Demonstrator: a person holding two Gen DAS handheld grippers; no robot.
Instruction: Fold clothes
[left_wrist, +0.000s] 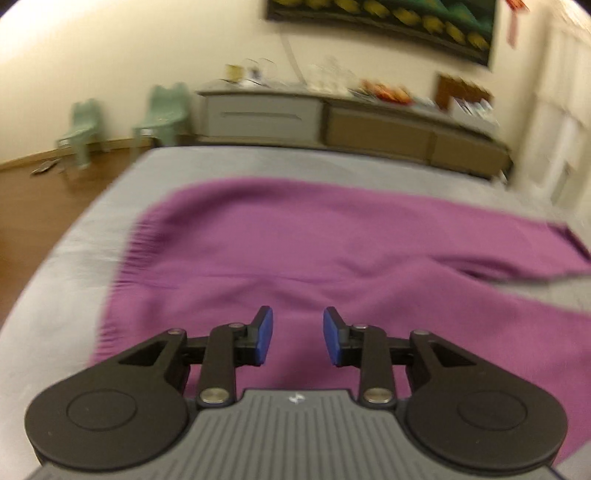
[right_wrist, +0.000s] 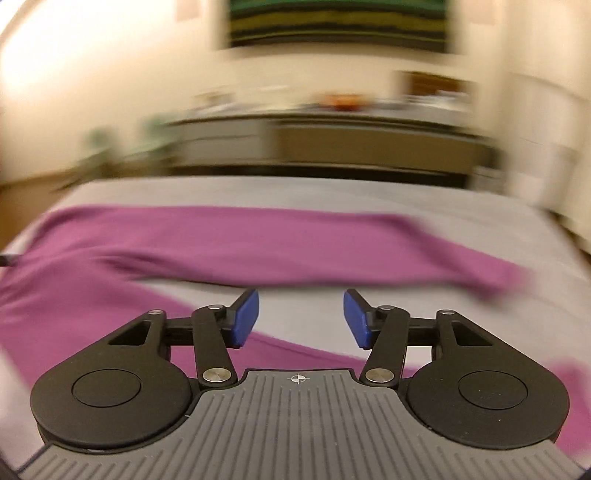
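Note:
A purple garment (left_wrist: 295, 251) lies spread over a grey bed (left_wrist: 74, 266). In the left wrist view it looks like trousers, with two legs running off to the right. My left gripper (left_wrist: 297, 334) hovers above the garment's near part, its blue pads (left_wrist: 264, 338) apart with nothing between them. In the blurred right wrist view the purple garment (right_wrist: 240, 247) stretches across the grey bed (right_wrist: 306, 302), one leg beyond my gripper and one under it. My right gripper (right_wrist: 301, 319) is open over the bare strip of bed between the legs, holding nothing.
A long low cabinet (left_wrist: 332, 118) with cluttered items on top stands against the far wall past the bed. Two small green chairs (left_wrist: 162, 110) stand on the wooden floor (left_wrist: 44, 199) at the left. A framed picture (left_wrist: 388, 22) hangs above the cabinet.

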